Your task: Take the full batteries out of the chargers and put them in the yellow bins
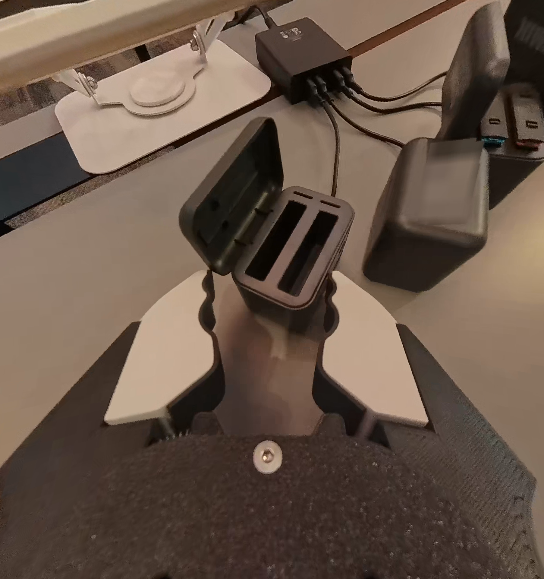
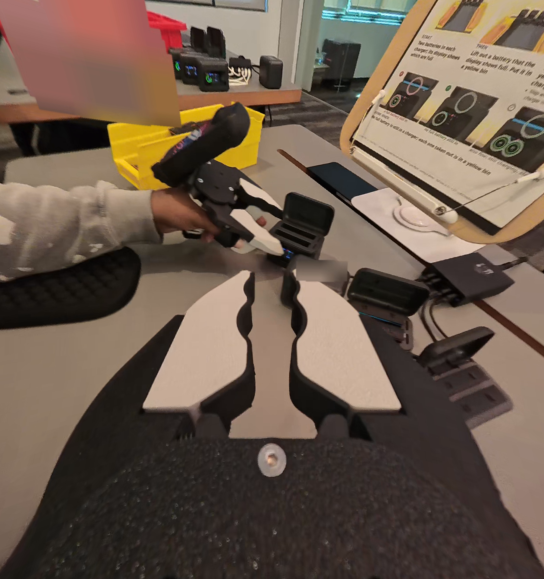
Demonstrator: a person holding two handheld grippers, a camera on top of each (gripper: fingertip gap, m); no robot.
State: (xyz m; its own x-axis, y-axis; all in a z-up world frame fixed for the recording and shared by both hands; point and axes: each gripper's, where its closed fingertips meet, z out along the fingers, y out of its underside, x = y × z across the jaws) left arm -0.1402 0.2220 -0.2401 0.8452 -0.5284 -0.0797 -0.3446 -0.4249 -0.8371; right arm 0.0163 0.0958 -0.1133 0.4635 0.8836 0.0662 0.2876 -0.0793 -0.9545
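The left tool (image 1: 270,300) hovers low over the grey counter (image 1: 92,282) with its two white-faced fingers spread wide, and the nearest charger (image 1: 291,253) stands right between their tips. Its lid is swung up and back on the left, and both of its slots look dark and empty. The right fingertip sits hard against the charger's side, though I can't tell whether it truly touches; the left fingertip stands clear, so the tool is released and grips nothing.

From the right wrist view the same charger (image 2: 298,235) sits beyond the left tool (image 2: 264,247), which a hand (image 2: 183,216) in a pale sleeve holds. The right tool (image 2: 269,279) is nearly closed, with a narrow gap between its fingers and only bare counter showing through it. It holds nothing.

A second charger (image 2: 386,300) lies just right of the right tool with its lid open, partly hidden by the right finger. A third (image 2: 464,379) nearer the right edge is blurred and hard to read. Cables run from them to a black power hub (image 2: 471,279) by the counter's far edge.

The yellow bins (image 2: 183,144) stand at the counter's far left corner, partly hidden by the left tool's handle, so I can't see what they hold. An instruction board (image 2: 458,112) leans on its white stand along the far edge.
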